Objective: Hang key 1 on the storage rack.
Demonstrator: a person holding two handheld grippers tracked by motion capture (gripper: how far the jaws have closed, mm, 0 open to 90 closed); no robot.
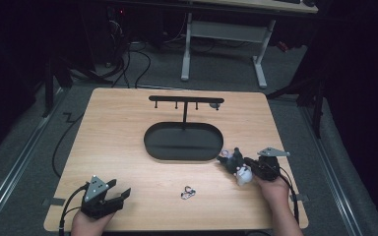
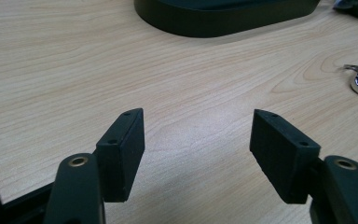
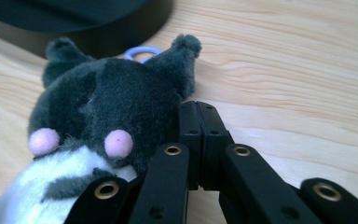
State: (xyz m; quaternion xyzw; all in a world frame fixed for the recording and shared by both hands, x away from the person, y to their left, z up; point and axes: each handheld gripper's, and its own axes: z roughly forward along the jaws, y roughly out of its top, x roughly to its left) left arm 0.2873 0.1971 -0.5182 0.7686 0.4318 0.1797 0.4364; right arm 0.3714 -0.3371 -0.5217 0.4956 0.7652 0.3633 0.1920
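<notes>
A small plush toy [image 3: 93, 116], dark grey with a white belly, pink cheeks and a lilac ring at its head, lies on the table [image 1: 118, 128] at the right, just beside the near right end of the oval black tray [image 1: 183, 142]. The right gripper [image 3: 200, 140] is seen pressed against the toy's side, its jaws fully closed on each other; no plush can be made out between the pads, so the toy appears nudged rather than gripped. In the high view the toy [image 1: 237, 164] lies at the tip of that gripper [image 1: 248, 164]. A small metal clasp [image 1: 188, 192] lies apart on the near middle of the table. The left gripper [image 1: 115, 196] is held at the near left with its jaws apart and nothing between them. The stand's crossbar [image 1: 186, 99], rising from the tray, carries pegs; one small item seems hung at its right end. Judged from this, the toy is not yet hung or trayed, and a proper grasp is still to be made.
</notes>
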